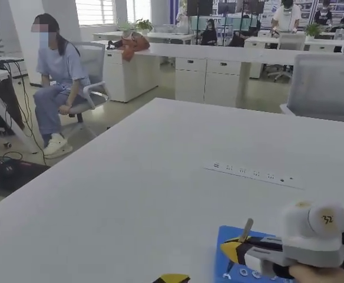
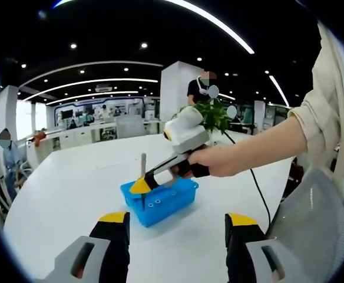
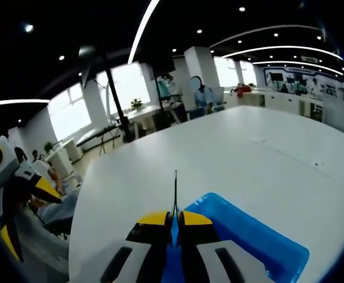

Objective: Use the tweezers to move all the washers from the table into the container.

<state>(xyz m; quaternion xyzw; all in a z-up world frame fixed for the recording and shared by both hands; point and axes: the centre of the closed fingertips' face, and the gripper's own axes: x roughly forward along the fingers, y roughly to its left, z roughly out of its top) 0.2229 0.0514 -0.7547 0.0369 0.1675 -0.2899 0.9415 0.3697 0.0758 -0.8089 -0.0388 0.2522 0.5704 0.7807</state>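
Several small ring-shaped washers (image 2: 158,202) lie in a row on the floor of the shallow blue plastic container (image 2: 163,218). The head view shows them as pale rings (image 1: 243,272) at the container's (image 1: 224,234) near edge. Thin grey metal tweezers (image 2: 143,168) stand nearly upright over the container's corner, their lower end dipping inside the rim. Whether it touches a washer cannot be told. The right gripper (image 2: 138,187), white with yellow-and-black jaws, is clamped tight on the tweezers (image 3: 175,191) above the container (image 3: 260,242). A person's hand (image 2: 210,162) holds it. The left gripper (image 2: 178,227) hangs just short of the container, jaws spread wide and nothing between them. The container sits on a broad white table (image 1: 131,194).
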